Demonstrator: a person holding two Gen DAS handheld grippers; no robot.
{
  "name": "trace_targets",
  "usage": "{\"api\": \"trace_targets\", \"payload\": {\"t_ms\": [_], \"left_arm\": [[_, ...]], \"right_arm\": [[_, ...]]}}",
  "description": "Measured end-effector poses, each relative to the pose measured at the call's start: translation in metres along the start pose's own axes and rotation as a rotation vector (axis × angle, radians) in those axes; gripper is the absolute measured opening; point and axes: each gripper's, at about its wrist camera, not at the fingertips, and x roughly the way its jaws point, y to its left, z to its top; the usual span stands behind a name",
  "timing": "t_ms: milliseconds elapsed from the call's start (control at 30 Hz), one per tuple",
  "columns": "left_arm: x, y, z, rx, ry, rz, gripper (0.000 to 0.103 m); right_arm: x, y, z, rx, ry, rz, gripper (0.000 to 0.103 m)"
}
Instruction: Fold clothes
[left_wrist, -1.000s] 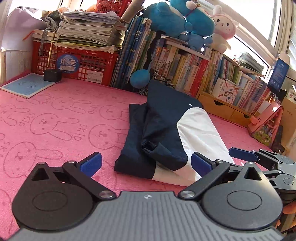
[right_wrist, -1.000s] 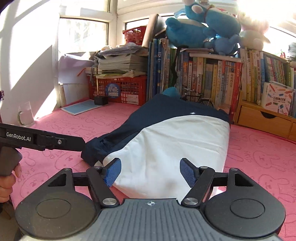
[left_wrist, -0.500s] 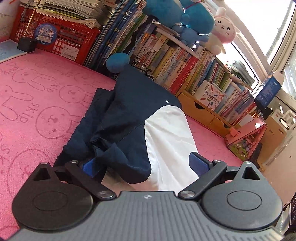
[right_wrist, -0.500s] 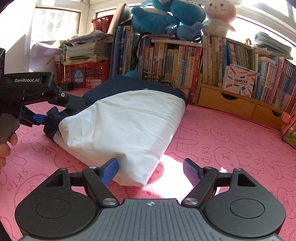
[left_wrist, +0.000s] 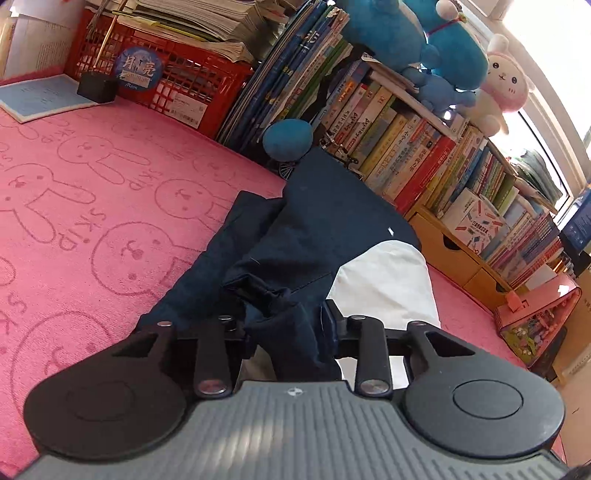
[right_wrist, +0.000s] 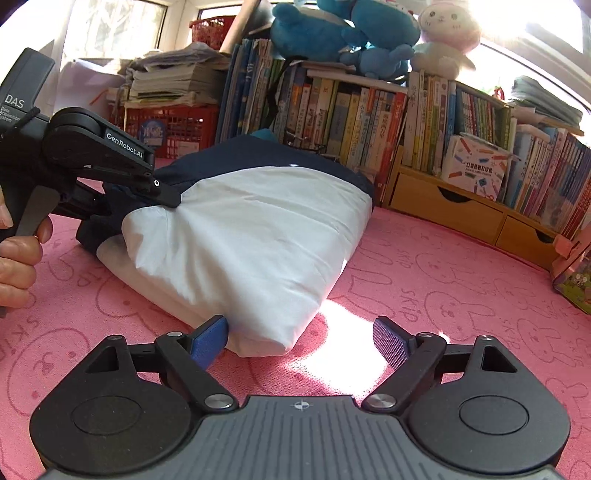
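Pink bunny mat, bookshelf, folded garment

Home, likely child's room or reading corner. Pink rug with rabbit outlines and "SKIP" lettering covers floor. Low shelf packed with children's books along wall; wooden drawers beneath. Blue plush toys and pink-white plush rabbit sit on top of books. Red plastic crate under stacked papers. Windows behind, sunlight patch on rug.
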Motion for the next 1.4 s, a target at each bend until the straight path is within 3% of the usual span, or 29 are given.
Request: {"api": "trace_targets", "payload": {"t_ms": [167, 267, 533, 633, 700, 767, 833, 967, 1100, 1200, 1400], "left_arm": [[-0.017, 0.001, 0.003, 0.075, -0.058, 0.038, 0.020], [-0.012, 0.011, 0.002, 0.049, -0.042, 0.048, 0.020], [-0.010, 0.025, -0.001, 0.054, -0.042, 0.096, 0.021], [-0.006, 0.017, -0.008, 0.168, -0.034, 0.172, 0.024], [-0.005, 0.012, -0.014, 0.240, -0.038, 0.211, 0.028], [-0.006, 0.013, -0.016, 0.240, -0.017, 0.196, 0.035], [-0.005, 0.015, -0.019, 0.218, 0.024, 0.129, 0.039], [-0.008, -0.008, -0.035, 0.330, 0.046, 0.116, 0.042], [-0.015, -0.012, -0.043, 0.336, 0.086, 0.044, 0.046], [-0.022, -0.015, -0.052, 0.384, 0.093, 0.032, 0.050], [-0.029, -0.014, -0.057, 0.398, 0.085, 0.037, 0.050]], "right_arm": [[0.001, 0.017, -0.002, -0.105, -0.008, -0.035, 0.089], [0.006, 0.024, -0.001, -0.139, -0.002, -0.072, 0.089], [0.026, 0.024, 0.013, -0.097, -0.021, -0.053, 0.091], [0.041, 0.031, 0.016, -0.146, -0.012, -0.093, 0.088], [0.040, 0.021, 0.013, -0.147, -0.030, -0.103, 0.076], [0.036, 0.008, 0.008, -0.125, -0.045, -0.091, 0.065], [0.033, -0.003, 0.000, -0.137, -0.053, -0.132, 0.055], [0.024, -0.014, -0.010, -0.176, -0.056, -0.180, 0.033], [0.007, -0.026, -0.018, -0.217, -0.053, -0.223, 0.032], [-0.001, -0.042, -0.025, -0.167, 0.005, -0.193, 0.032], [-0.028, -0.066, -0.030, -0.072, 0.060, 0.026, 0.037]]}}
